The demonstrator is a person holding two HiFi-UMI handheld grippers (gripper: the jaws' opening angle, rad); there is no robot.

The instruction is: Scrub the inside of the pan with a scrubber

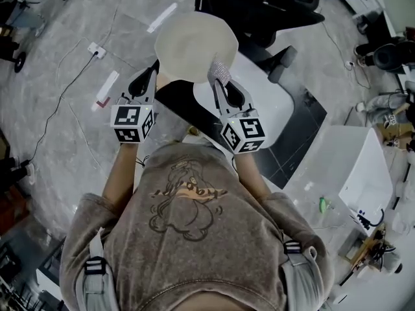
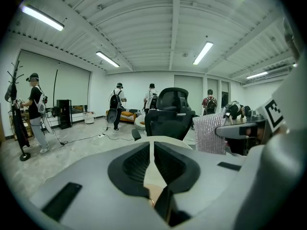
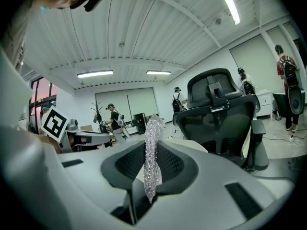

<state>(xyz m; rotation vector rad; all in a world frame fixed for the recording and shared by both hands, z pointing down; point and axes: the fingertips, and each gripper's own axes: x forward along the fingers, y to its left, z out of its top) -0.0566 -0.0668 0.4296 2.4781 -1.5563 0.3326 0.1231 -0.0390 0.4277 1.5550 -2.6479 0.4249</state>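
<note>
In the head view a round cream pan (image 1: pixel 194 44) is held out in front of the person, above the floor. My left gripper (image 1: pixel 155 67) is shut on its near left edge; in the left gripper view a thin cream strip of the pan (image 2: pixel 153 171) shows between the closed jaws. My right gripper (image 1: pixel 218 81) is shut on a silvery mesh scrubber (image 1: pixel 220 70), which stands upright at the pan's near right rim. In the right gripper view the scrubber (image 3: pixel 152 152) sticks up from between the jaws. The left gripper view also shows the scrubber (image 2: pixel 209 133) off to the right.
A black office chair (image 1: pixel 259 5) stands just beyond the pan, with a white tabletop (image 1: pixel 272 105) below and to the right. A white box (image 1: pixel 363 167) sits on the right. Cables and a power strip (image 1: pixel 97 50) lie on the floor at left. Several people stand across the room.
</note>
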